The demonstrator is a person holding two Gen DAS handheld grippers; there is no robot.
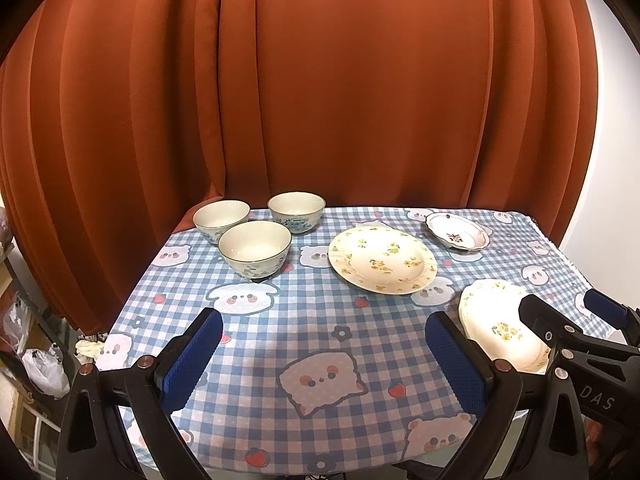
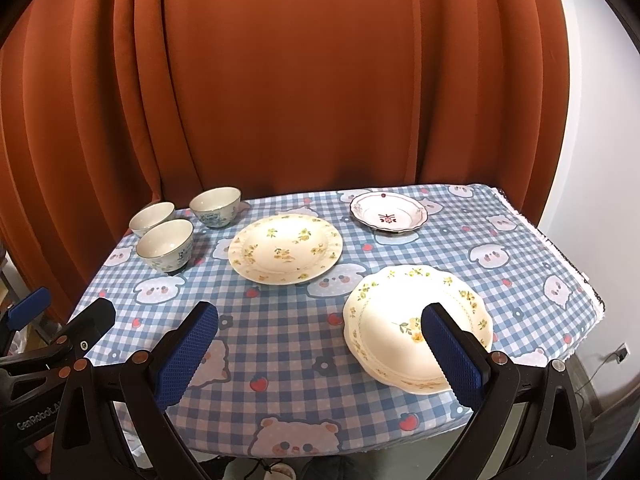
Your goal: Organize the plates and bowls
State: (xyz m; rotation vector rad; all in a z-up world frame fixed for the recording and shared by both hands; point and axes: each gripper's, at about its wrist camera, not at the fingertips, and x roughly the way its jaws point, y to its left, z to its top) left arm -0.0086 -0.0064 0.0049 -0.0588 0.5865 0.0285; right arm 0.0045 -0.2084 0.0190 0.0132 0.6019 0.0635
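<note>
Three blue-patterned bowls stand at the table's back left: one in front (image 1: 256, 249) (image 2: 165, 244), one back left (image 1: 221, 219) (image 2: 152, 218), one back right (image 1: 296, 212) (image 2: 216, 206). A round yellow-flowered plate (image 1: 382, 259) (image 2: 285, 247) lies in the middle. A small red-trimmed dish (image 1: 457, 235) (image 2: 389, 212) lies at the back right. A stack of scalloped yellow-flowered plates (image 1: 496, 324) (image 2: 404, 316) lies at the front right. My left gripper (image 1: 324, 352) is open and empty above the front of the table. My right gripper (image 2: 320, 348) is open and empty, its right finger over the stack.
The table wears a blue checked cloth with cartoon animals (image 1: 320, 320) (image 2: 280, 320). An orange curtain (image 1: 320, 100) (image 2: 300, 80) hangs close behind the table. Bags and clutter (image 1: 36, 360) lie on the floor to the left. A white wall (image 2: 600, 160) stands on the right.
</note>
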